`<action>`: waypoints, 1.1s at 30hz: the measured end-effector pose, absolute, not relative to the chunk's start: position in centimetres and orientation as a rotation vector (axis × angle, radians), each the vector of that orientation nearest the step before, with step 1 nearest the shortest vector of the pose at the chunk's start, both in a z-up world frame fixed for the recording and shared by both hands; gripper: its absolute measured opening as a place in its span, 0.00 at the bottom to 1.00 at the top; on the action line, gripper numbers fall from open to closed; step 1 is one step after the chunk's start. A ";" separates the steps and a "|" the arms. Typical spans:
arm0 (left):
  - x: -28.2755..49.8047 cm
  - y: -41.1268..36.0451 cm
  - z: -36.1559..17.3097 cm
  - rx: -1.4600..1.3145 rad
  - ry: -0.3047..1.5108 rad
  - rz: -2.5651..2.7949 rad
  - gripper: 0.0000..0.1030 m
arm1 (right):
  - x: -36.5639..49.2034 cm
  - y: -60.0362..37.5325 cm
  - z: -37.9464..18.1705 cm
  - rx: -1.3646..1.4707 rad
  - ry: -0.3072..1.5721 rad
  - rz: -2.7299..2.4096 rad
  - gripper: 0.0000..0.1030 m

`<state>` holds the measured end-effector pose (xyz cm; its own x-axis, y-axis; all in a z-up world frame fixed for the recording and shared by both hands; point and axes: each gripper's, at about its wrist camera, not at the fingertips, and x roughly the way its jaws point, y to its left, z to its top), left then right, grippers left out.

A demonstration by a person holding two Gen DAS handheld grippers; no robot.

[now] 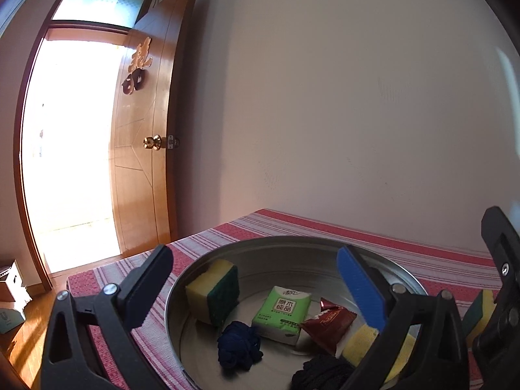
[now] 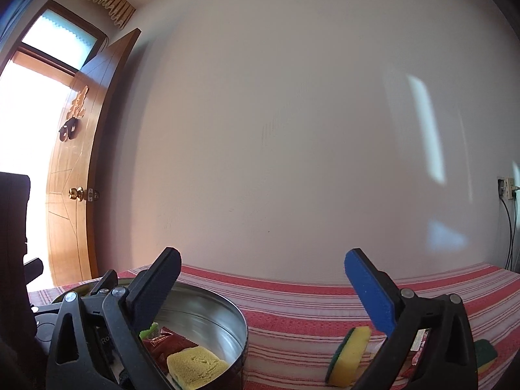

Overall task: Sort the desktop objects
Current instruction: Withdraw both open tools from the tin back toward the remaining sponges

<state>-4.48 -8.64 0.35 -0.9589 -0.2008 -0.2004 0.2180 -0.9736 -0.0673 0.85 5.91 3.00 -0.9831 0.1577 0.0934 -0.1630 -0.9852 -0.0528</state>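
A round metal basin (image 1: pixel 286 250) sits on the red striped cloth (image 1: pixel 292 224). In it lie a yellow-green sponge (image 1: pixel 214 292), a green tissue pack (image 1: pixel 282 313), a red snack packet (image 1: pixel 328 323), a dark blue cloth ball (image 1: pixel 239 346), a black cloth (image 1: pixel 321 373) and another yellow sponge (image 1: pixel 360 346). My left gripper (image 1: pixel 256 289) is open and empty above the basin. My right gripper (image 2: pixel 263 292) is open and empty, between the basin (image 2: pixel 227 312) and a sponge (image 2: pixel 349 356) standing on the cloth. Another sponge (image 2: pixel 486 354) lies at the right.
The table stands against a plain wall. An open wooden door (image 1: pixel 146 149) and a bright doorway are at the left. A wall socket with cables (image 2: pixel 507 188) is at the far right. Boxes (image 1: pixel 9 292) sit on the floor at the left.
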 end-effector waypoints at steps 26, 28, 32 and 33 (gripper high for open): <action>-2.9 -4.3 0.5 0.297 0.015 -3.005 0.99 | 4.1 10.8 3.5 0.204 -0.156 2.855 1.00; -2.7 -3.8 0.6 0.294 -0.004 -3.011 0.99 | 4.2 11.3 3.5 0.193 -0.147 2.846 1.00; -2.4 -3.1 0.6 0.287 -0.025 -3.026 0.99 | 4.4 12.2 3.4 0.184 -0.133 2.828 1.00; -2.3 -2.9 0.6 0.287 -0.030 -3.030 0.99 | 4.5 12.4 3.4 0.183 -0.130 2.824 1.00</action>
<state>-2.30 -2.95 0.63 -0.9776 -0.0987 -0.1862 0.0950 -0.9951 0.0287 4.50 12.39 3.39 -0.9444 0.2976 0.1396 -0.3091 -0.9485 -0.0696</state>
